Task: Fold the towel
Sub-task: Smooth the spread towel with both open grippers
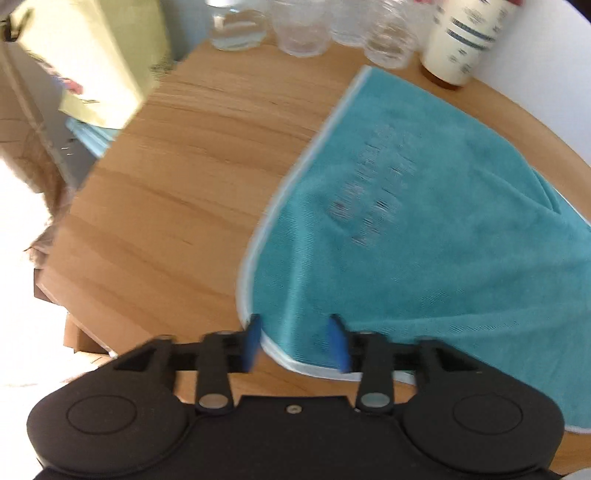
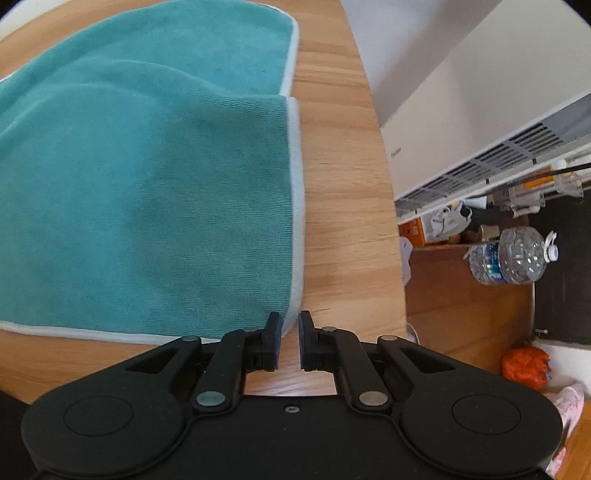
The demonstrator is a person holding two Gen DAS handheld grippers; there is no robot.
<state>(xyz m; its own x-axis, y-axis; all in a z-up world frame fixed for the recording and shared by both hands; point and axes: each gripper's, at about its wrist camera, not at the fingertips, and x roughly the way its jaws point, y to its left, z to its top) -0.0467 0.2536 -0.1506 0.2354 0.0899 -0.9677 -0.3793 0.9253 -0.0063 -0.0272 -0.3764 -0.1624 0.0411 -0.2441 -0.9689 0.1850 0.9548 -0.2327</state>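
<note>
Left hand-held gripper (image 1: 297,341) sits wide open straddling the near-left corner of the teal towel (image 1: 424,229), which runs off toward 1 o'clock on the worktop (image 1: 177,177), while the right hand-held gripper (image 2: 288,339) is barely open, empty, at the near-right corner.

- To my left, the wooden surface (image 1: 166,177) is bare from the towel (image 1: 424,240) out to its edge, so there is open room for a pass there.
- The far rim is crowded: clear glasses (image 1: 299,33) and a cream bottle (image 1: 461,40) stand in a row, the bottle just beside the towel's far corner.
- A yellow-green bag (image 1: 92,62) blocks the far left corner.
- On my right, a narrow strip of bare wood (image 2: 340,177) runs between the towel's edge (image 2: 295,177) and the drop-off.
</note>
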